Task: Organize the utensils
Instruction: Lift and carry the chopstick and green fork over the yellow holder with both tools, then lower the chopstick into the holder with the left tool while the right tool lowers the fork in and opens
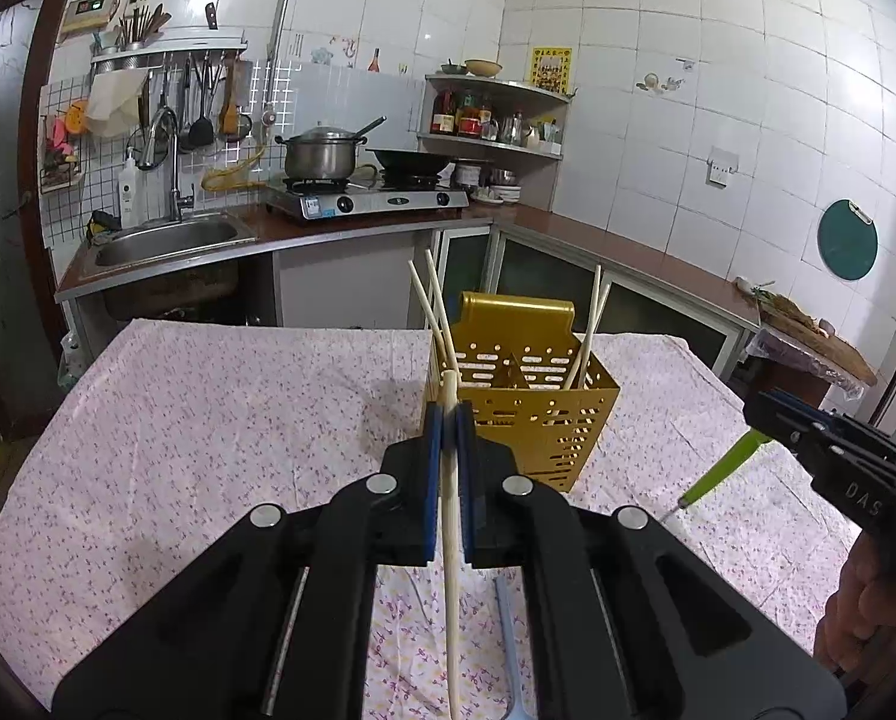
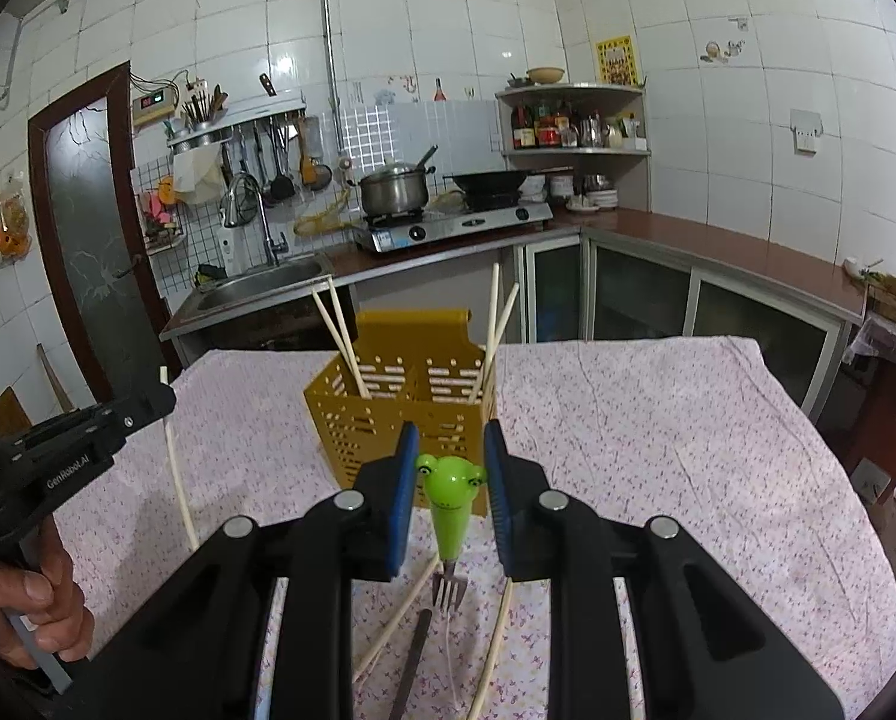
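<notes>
My left gripper (image 1: pixel 448 411) is shut on a pale chopstick (image 1: pixel 451 540) and holds it above the floral tablecloth, just in front of the gold slotted utensil caddy (image 1: pixel 532 420). The right wrist view shows my right gripper (image 2: pixel 451 429) shut on a green frog-headed fork (image 2: pixel 449 504), with the tines hanging down, close in front of the caddy (image 2: pixel 381 420). Two chopsticks (image 2: pixel 339 330) lean in the caddy's left compartment and two more (image 2: pixel 499 318) in its right. Each gripper also appears at the edge of the other's view: the right gripper (image 1: pixel 766 420) and the left gripper (image 2: pixel 156 399).
Loose chopsticks (image 2: pixel 395 624) and a dark utensil handle (image 2: pixel 413 660) lie on the cloth (image 2: pixel 658 450) under the right gripper. A grey-blue utensil (image 1: pixel 506 618) lies beneath the left one. A kitchen counter with a sink (image 1: pixel 165 240) and stove (image 1: pixel 363 198) runs behind the table.
</notes>
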Demonstrator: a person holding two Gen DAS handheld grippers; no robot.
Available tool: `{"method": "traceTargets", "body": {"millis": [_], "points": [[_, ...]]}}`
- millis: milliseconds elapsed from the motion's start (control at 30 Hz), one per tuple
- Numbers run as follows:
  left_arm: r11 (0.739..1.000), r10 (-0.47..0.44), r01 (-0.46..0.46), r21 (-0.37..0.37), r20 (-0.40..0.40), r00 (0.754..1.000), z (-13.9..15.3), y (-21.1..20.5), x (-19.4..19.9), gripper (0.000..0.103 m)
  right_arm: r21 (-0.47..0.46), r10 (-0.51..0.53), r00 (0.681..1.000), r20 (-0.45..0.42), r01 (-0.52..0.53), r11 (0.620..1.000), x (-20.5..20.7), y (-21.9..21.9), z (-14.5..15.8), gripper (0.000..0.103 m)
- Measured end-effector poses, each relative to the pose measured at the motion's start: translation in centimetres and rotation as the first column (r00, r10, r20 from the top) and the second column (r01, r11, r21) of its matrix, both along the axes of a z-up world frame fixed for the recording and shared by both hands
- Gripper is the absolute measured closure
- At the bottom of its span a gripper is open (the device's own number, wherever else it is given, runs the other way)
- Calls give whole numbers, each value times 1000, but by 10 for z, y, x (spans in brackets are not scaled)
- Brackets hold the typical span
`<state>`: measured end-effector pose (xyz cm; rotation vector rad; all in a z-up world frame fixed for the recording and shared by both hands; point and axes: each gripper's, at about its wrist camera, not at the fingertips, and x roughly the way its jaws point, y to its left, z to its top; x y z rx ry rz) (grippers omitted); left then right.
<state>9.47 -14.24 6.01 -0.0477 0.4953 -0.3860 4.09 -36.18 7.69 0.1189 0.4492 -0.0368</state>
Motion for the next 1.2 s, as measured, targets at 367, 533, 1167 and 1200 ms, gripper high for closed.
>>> {"method": "traceTargets", "body": {"millis": [367, 533, 1167, 1200], "points": [[1000, -8, 8, -8, 36, 999, 19, 5, 0, 99, -25, 9, 999, 40, -8, 1000, -2, 5, 23, 81], [1000, -15, 16, -6, 57, 998, 30, 4, 3, 99, -33, 10, 999, 51, -9, 999, 2, 6, 32, 81], [999, -47, 50, -16, 163, 986, 100, -16, 38, 99, -95, 37, 989, 146, -23, 995, 36, 14, 102, 81], [999, -48, 51, -13, 170, 984, 104, -19, 40, 99, -98, 37, 988, 152, -22, 995, 39, 14, 106, 81]]}}
